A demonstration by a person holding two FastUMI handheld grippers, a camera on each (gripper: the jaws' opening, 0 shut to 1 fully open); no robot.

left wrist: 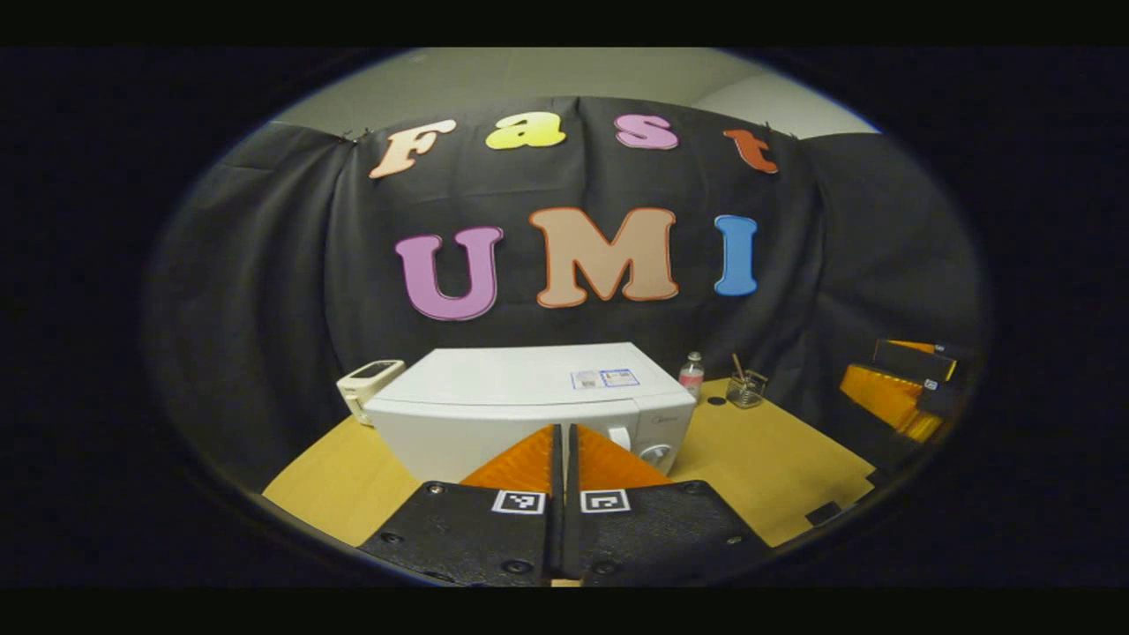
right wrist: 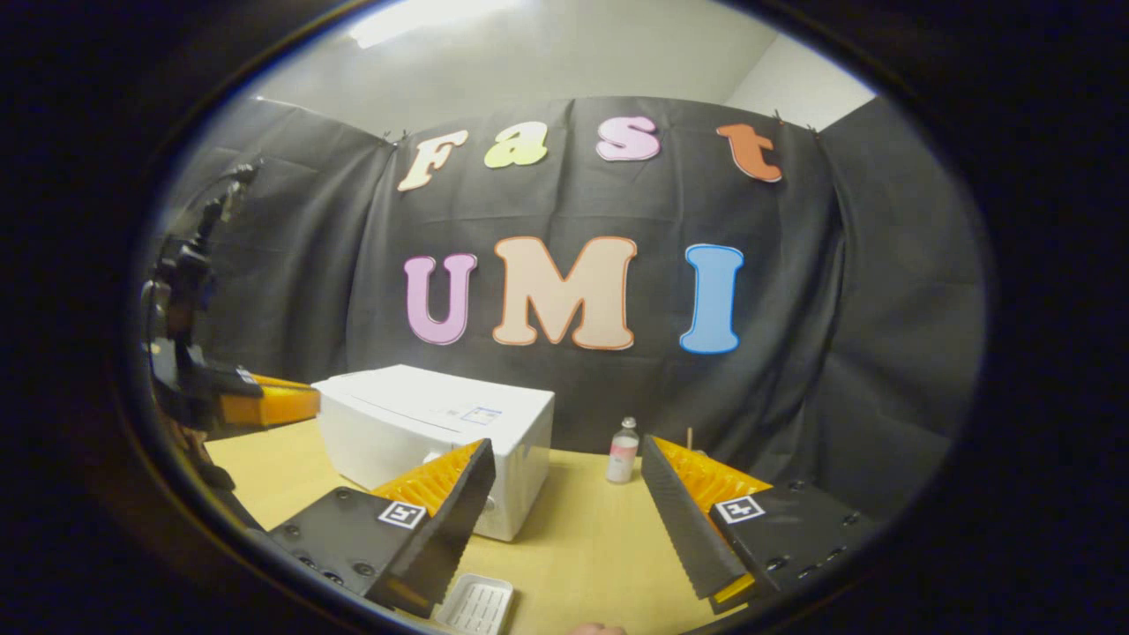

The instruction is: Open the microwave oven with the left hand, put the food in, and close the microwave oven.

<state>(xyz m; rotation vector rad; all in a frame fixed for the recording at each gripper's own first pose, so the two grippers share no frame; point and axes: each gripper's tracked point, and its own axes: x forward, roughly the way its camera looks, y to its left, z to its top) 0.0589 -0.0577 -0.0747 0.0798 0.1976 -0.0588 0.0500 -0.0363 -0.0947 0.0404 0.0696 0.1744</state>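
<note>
- Facing the microwave oven (left wrist: 529,414) from the near side, the left gripper (left wrist: 562,441) is held above the table (left wrist: 776,459); the door is judged to be closed, so the opening step is judged not yet begun.
- The left jaws are seen pressed together with nothing between them; no contact with the oven is made out.
- Risk noted: with the fingers together the door edge or handle cannot be caught; a push could slide the oven toward the far wall rather than open it.
- Risk noted: a small bottle (left wrist: 692,375) and a glass jar (left wrist: 746,388) stand just right of the oven and could be knocked by a wide approach.
- The right gripper (right wrist: 569,494) is held with jaws wide apart, empty, touching nothing.
- A white tray (right wrist: 476,607), judged to be the food's container, lies on the table at the near edge, below the right gripper; its contents cannot be told.
- Risk noted: a door swinging open could meet the right gripper if it is kept near the oven's front.
</note>
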